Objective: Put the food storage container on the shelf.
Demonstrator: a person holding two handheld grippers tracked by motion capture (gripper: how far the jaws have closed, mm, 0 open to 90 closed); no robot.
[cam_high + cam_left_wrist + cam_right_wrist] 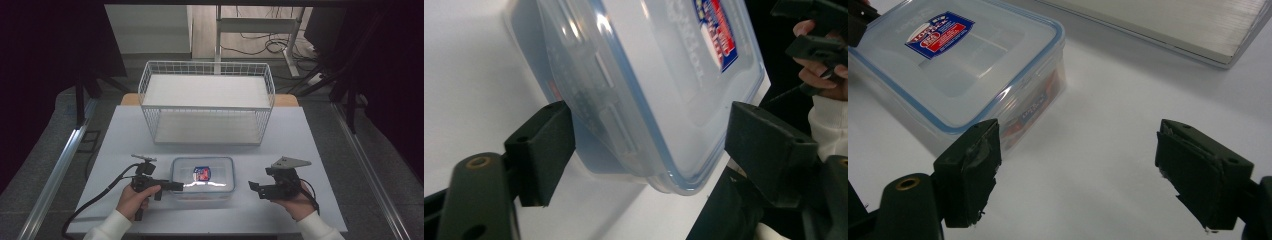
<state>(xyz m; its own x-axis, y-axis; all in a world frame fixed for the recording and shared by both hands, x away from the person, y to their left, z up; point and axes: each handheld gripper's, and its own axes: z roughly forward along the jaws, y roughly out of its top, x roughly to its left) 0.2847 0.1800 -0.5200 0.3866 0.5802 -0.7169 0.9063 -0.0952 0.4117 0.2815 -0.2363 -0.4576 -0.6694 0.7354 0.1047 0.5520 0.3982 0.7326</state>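
A clear plastic container (202, 178) with a blue-sealed lid and a red and blue label lies flat near the table's front edge. My left gripper (169, 190) is at its left end, open. In the left gripper view the container (659, 85) has a corner between the wide-apart jaws of this gripper (654, 150); the left jaw is against its side wall and the right jaw stands off it. My right gripper (257, 190) is held open just right of the container, apart from it. In the right gripper view the container (963, 65) lies ahead and left of that gripper (1078, 170).
A white two-tier wire rack (207, 102) stands at the back middle of the white table (300, 150); its lower shelf (1173, 25) reaches the right gripper view. The person's right hand (819, 75) appears beyond the container. Black cables trail from both grippers.
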